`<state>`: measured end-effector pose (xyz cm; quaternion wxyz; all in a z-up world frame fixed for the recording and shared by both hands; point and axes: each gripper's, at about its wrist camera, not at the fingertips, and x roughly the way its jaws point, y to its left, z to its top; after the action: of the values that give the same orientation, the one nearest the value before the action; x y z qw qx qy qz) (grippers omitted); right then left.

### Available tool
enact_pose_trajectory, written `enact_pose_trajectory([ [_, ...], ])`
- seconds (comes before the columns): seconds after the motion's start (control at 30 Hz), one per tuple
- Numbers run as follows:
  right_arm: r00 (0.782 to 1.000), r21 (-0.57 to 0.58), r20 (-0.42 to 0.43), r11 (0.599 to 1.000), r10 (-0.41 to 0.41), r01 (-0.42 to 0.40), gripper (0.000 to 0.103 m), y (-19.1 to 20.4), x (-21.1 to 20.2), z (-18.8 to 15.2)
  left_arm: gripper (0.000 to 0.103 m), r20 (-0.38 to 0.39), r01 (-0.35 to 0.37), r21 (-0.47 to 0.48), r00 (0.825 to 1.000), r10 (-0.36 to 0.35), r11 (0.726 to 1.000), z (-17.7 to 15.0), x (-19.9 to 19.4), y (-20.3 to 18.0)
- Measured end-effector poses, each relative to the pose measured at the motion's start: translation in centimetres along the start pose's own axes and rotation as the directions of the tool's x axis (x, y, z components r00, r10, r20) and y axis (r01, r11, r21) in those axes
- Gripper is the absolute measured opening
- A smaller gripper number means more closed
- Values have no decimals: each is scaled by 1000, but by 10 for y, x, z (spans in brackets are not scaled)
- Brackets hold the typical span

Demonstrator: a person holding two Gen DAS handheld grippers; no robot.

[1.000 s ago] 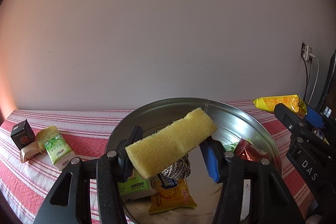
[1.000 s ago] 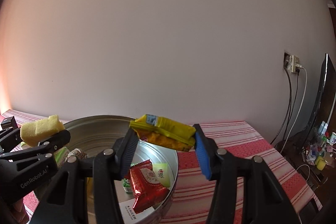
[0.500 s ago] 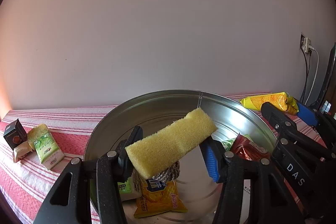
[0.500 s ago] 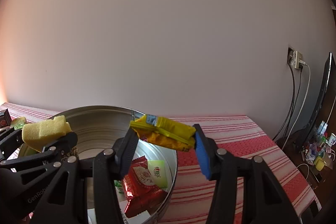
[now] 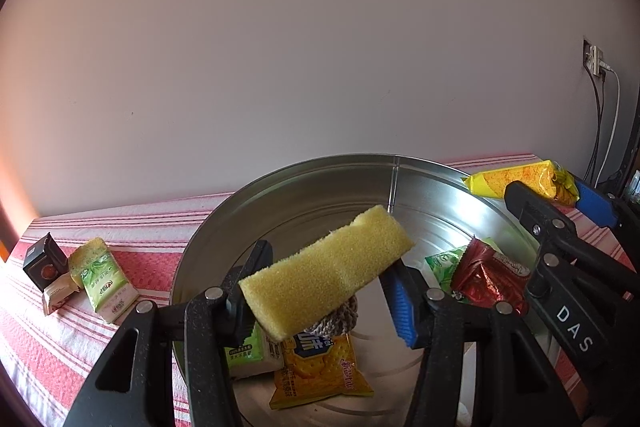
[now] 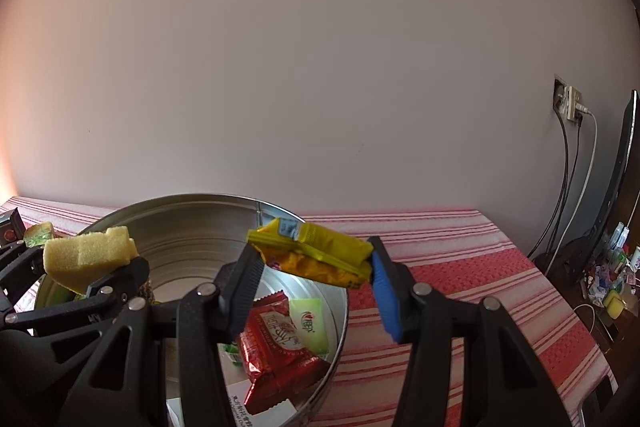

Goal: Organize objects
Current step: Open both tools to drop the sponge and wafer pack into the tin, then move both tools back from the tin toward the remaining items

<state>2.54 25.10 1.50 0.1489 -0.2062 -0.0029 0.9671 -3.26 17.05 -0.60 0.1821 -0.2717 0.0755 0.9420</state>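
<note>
Left fingers (image 5: 326,283): I keep them clamped on the yellow sponge (image 5: 324,273).
Right fingers (image 6: 314,273): clamped on the yellow snack packet (image 6: 316,259).
Change: I've carried the sponge lower, over the metal tin (image 5: 312,195).
Meaning: release should follow.

A lived-in room of a home: a worktop (image 6: 460,247) under a red-and-white striped cloth stands against a plain pale wall (image 6: 320,67); a wall socket (image 6: 570,103) feeds dark and white cables (image 6: 576,171) trailing down beside the edge of a dark flat screen (image 6: 622,163); small household clutter (image 6: 612,283) crowds a low surface at far right; a round metal tin (image 5: 312,195) holds wrapped snack packets (image 5: 320,371).
</note>
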Motion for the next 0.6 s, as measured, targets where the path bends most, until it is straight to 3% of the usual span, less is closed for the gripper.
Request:
enact_pose_trajectory([
  [0.13, 997, 32, -46, 997, 69, -67, 55, -3, 7, -2, 61, -9, 37, -18, 999, -37, 999, 2, 3, -4],
  [0.2, 996, 78, -46, 994, 74, -71, 62, -13, 8, -2, 73, 0, 47, -58, 999, -47, 997, 2, 0, -1],
  [0.27, 997, 144, -29, 987, 73, -68, 78, -28, 7, 0, 95, 24, 44, -111, 999, -41, 993, 3, -10, 21],
  [0.3, 997, 186, -13, 980, 80, -76, 82, -35, 5, 0, 98, 39, 36, -125, 999, -31, 991, 3, -12, 24],
  [0.37, 996, 268, 17, 959, 91, -92, 103, -48, 2, -2, 99, 64, 25, -125, 998, -17, 992, 1, -17, 25],
  [0.47, 996, 337, 37, 937, 83, -91, 103, -65, 5, -2, 100, 57, 13, -101, 998, -7, 995, -3, -19, 23],
  [0.6, 997, 348, 24, 934, 75, -79, 103, -74, 11, 0, 100, 55, 14, -117, 998, -8, 993, -8, -23, 25],
])
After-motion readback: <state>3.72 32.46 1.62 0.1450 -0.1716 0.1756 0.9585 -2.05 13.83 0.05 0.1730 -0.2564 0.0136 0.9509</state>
